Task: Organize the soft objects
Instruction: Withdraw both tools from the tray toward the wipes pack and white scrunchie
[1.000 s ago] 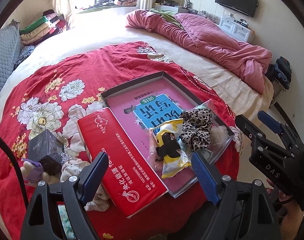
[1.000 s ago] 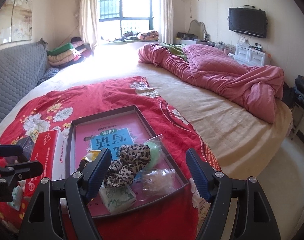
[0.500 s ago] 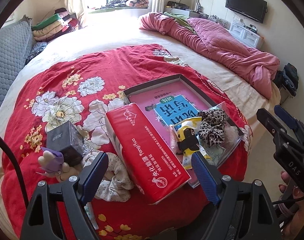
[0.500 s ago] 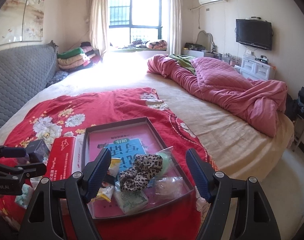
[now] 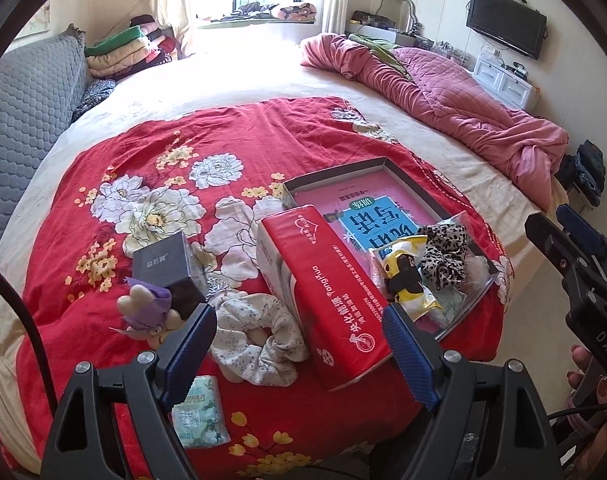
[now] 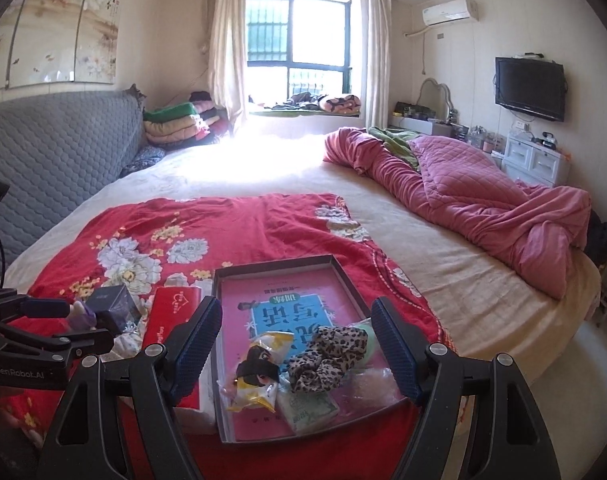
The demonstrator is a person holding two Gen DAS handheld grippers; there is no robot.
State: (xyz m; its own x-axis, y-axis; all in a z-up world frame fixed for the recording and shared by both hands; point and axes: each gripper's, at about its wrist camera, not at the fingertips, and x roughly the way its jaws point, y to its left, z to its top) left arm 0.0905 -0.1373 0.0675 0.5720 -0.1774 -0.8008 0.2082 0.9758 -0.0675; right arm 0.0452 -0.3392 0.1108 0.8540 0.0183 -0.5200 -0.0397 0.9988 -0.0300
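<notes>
A shallow dark box lid [image 5: 407, 178] [image 6: 345, 276] lies on the red floral cloth and holds a leopard scrunchie [image 5: 441, 254] [image 6: 327, 354], a yellow snack packet [image 5: 405, 280] [image 6: 255, 372] and small clear packets. Left of it lie a red tissue pack [image 5: 327, 292] [image 6: 169, 320], a white floral scrunchie [image 5: 255, 338], a purple plush toy [image 5: 147, 312], a dark small box [image 5: 165, 262] and a green wipe packet [image 5: 197, 412]. My left gripper [image 5: 299, 344] is open above the white scrunchie and tissue pack. My right gripper [image 6: 297, 342] is open above the lid's near end.
The red floral cloth [image 5: 151, 152] covers the bed's near part. A crumpled pink quilt [image 6: 483, 196] lies at the right. A grey padded headboard [image 6: 51, 168] stands at the left with folded blankets [image 6: 183, 124] beyond. The bed's edge drops off at the right.
Both grippers have drawn back and up from the lid. The left view has swung left, so the white scrunchie, plush toy and wipe packet now show fully. Both stay open.
</notes>
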